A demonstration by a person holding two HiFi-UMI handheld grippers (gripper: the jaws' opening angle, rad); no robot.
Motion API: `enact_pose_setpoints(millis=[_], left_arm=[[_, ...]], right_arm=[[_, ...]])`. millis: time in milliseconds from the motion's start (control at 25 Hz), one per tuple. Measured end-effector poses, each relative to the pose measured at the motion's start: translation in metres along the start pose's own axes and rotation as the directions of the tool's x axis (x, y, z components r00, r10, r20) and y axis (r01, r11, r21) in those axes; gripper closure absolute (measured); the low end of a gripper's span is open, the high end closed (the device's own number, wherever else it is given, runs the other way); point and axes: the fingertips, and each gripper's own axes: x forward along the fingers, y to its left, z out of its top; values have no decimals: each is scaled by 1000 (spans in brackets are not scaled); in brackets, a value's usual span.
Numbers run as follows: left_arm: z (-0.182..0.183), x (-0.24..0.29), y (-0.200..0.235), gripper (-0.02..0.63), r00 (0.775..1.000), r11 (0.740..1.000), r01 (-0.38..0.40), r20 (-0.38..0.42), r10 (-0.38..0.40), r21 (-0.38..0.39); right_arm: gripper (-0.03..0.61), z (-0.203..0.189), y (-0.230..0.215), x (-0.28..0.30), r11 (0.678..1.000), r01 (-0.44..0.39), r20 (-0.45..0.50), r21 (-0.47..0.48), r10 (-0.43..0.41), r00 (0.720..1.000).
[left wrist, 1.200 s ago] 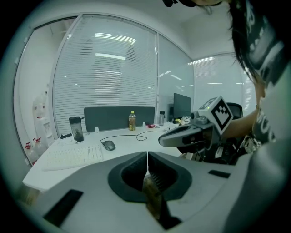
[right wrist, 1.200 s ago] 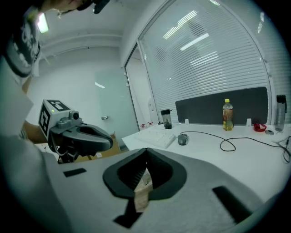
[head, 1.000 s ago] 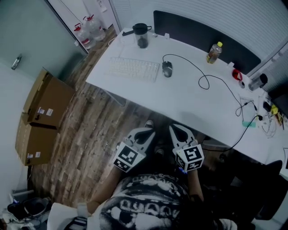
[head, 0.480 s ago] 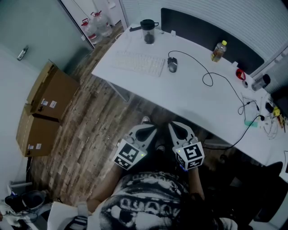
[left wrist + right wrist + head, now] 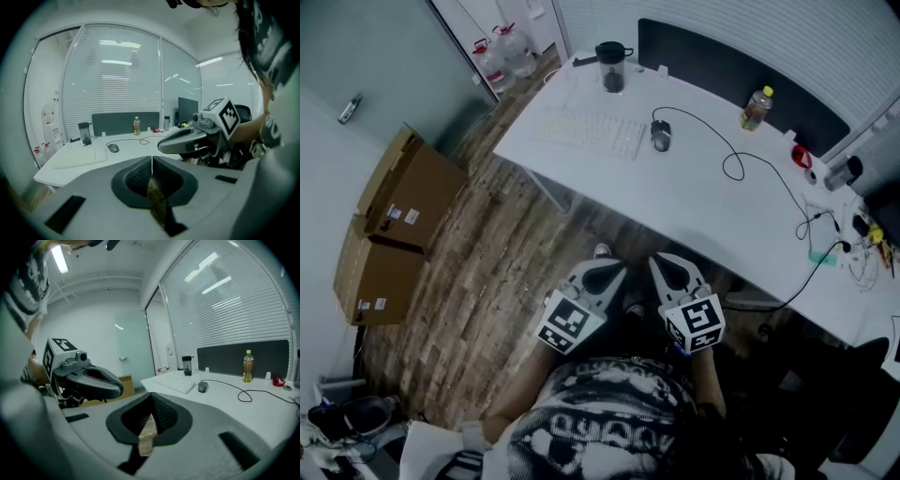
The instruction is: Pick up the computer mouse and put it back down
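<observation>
White tabletop [image 5: 694, 202] ahead of me carries the mouse [image 5: 661, 137], dark and corded, lying just at 3 o'clock of the keyboard [image 5: 592, 132], with a dark cup [image 5: 611, 66] at its 11 o'clock. Both tools hang side by side over the wooden floor [image 5: 506, 272], at about 6 o'clock from the mouse and well apart from it. My left tongs [image 5: 600, 274] are pressed fully together with nothing in them. My right tongs [image 5: 669, 267] are likewise closed and empty.

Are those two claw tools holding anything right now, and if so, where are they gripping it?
Nothing is held. The left gripper and right gripper are both shut and empty; the mouse lies untouched on the desk.
</observation>
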Motion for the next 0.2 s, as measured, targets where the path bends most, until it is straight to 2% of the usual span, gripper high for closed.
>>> enact_pose_setpoints(millis=[200], left_arm=[[0,-1,-2,609,1000,1000,-1,4,1,4]], right_arm=[[581,-3,1,-2,1000,-8,-9,-12,8,1000]])
